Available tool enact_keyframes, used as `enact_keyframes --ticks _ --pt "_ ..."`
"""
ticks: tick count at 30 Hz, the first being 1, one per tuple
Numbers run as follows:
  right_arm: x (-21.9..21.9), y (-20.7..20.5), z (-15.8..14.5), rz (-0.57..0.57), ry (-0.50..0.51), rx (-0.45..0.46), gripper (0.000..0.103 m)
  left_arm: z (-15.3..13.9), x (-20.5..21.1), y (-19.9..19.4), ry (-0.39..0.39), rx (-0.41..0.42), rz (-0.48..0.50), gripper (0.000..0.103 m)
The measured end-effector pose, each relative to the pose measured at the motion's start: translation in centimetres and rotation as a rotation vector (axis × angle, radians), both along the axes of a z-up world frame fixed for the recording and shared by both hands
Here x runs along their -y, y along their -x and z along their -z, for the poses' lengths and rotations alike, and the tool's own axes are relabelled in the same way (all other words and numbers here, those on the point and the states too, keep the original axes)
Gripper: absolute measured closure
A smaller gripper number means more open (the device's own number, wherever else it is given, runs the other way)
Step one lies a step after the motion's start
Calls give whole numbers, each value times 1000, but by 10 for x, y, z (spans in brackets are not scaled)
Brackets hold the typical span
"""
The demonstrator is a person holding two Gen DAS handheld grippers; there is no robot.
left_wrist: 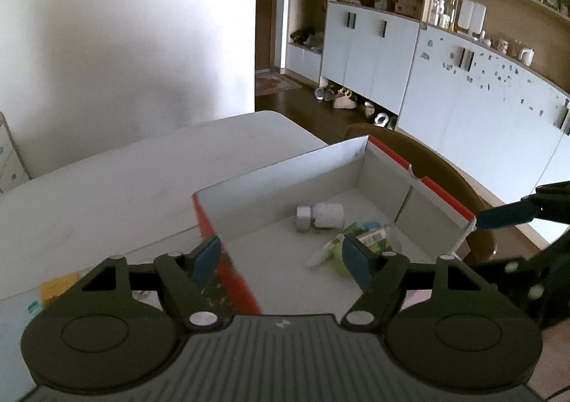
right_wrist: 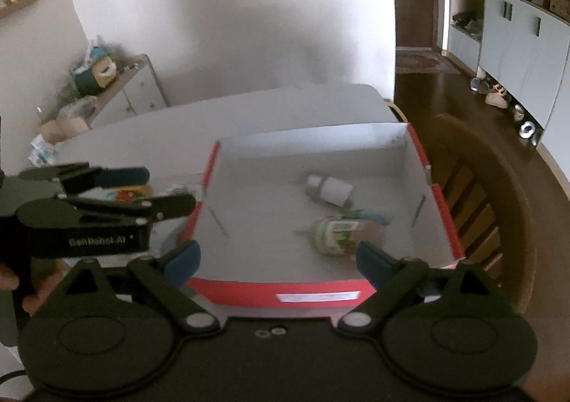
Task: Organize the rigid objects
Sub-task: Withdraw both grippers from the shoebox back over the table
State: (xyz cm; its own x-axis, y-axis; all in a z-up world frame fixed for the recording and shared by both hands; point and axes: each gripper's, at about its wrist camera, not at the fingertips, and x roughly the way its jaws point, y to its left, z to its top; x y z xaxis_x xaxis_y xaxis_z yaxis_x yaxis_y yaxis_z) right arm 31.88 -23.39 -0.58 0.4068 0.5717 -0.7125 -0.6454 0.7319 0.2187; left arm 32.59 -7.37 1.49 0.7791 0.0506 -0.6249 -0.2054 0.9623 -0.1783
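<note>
- While both tools hang empty over the near edge, the left gripper (left_wrist: 281, 257) and right gripper (right_wrist: 278, 259) stand spread, nothing between their pads.
- Inside the red-and-white box (right_wrist: 320, 295) lie a white bottle (right_wrist: 329, 190) and a green-labelled bottle (right_wrist: 335, 236), near each other on its floor.
- More items sit on the table (left_wrist: 107, 188) left of the box — a yellow packet (left_wrist: 58, 288) among them.
- Best next step, I judge: approach one piece squarely, close firmly on its middle, lift clear of the wall.

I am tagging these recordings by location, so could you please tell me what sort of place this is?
Most likely a home, a dining or living area near the entrance. A white table with a wooden chair stands beside wall cabinets whose open shelves hold household items, and shoes lie on the floor beneath them.
</note>
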Motion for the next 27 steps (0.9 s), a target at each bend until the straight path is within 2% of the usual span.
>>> enact_keyframes --ticks 7,10,16,18,19,27 --pt "-25 35 0 -41 -72 -20 4 9 -16 46 17 5 -18 28" --pt "-40 48 4 -54 -80 -21 2 16 -26 65 32 2 -32 23" --pt "-73 78 10 -91 -86 27 0 30 -48 98 34 -5 -47 22" --pt "-86 87 13 -109 -75 44 1 35 -59 108 41 -3 -65 19" --pt "-91 91 15 -112 -73 45 1 38 -65 113 50 37 -92 18" --pt "-130 107 33 -102 -54 18 0 61 -111 146 90 34 -149 17"
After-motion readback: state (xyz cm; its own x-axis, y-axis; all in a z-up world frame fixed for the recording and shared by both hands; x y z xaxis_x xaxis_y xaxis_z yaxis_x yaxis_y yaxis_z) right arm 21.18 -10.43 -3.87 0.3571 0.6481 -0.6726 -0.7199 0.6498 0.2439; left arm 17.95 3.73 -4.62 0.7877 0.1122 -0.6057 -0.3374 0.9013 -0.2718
